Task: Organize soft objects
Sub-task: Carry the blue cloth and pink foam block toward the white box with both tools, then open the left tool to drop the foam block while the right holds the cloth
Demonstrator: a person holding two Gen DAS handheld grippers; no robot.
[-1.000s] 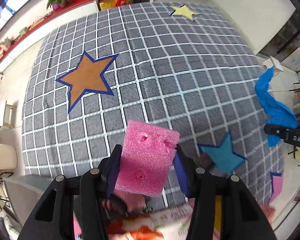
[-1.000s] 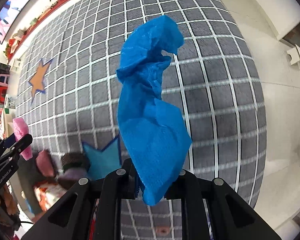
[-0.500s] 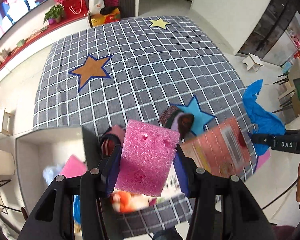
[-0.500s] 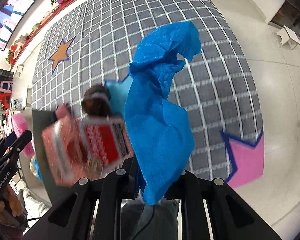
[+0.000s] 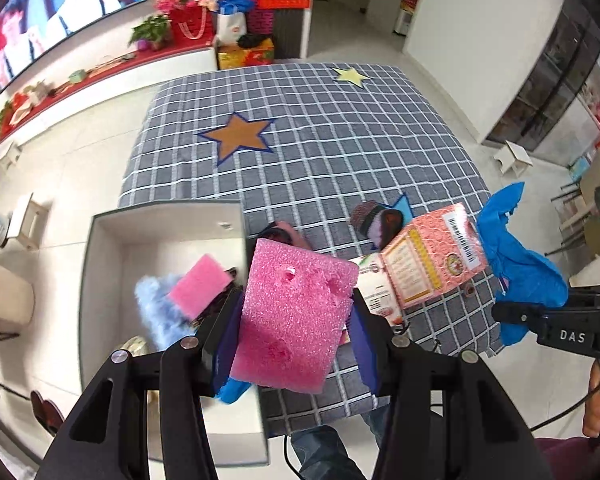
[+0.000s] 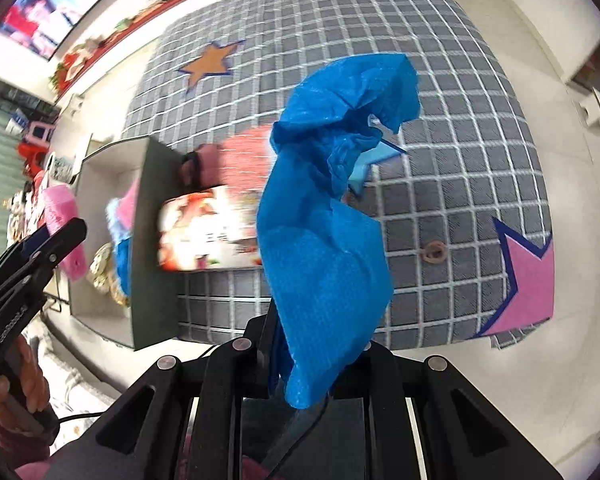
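My left gripper (image 5: pixel 296 336) is shut on a pink foam block (image 5: pixel 296 316), held high over the near edge of a grey checked cloth (image 5: pixel 332 148) and beside an open white box (image 5: pixel 164 420). In that box lie a smaller pink sponge (image 5: pixel 200 286) and a pale blue fluffy piece (image 5: pixel 156 312). My right gripper (image 6: pixel 300 360) is shut on a crumpled blue cloth (image 6: pixel 324 216) that hangs in front of its camera. In the left wrist view the blue cloth (image 5: pixel 520 264) and the right gripper (image 5: pixel 512 314) show at the right edge. The foam block (image 6: pixel 62 224) also shows far left in the right wrist view.
On the cloth lie a pink printed packet (image 5: pixel 432 260), a brown and pink soft item (image 5: pixel 376 220) on a blue star, and a small brown ring (image 6: pixel 434 251). A dark box flap (image 6: pixel 156 248) stands between box and cloth. White floor surrounds it, with a small stool (image 5: pixel 514 156).
Both grippers rose and pulled back toward the near left with their loads. The white box came into view under the left gripper, and the packet and soft items now lie further ahead.
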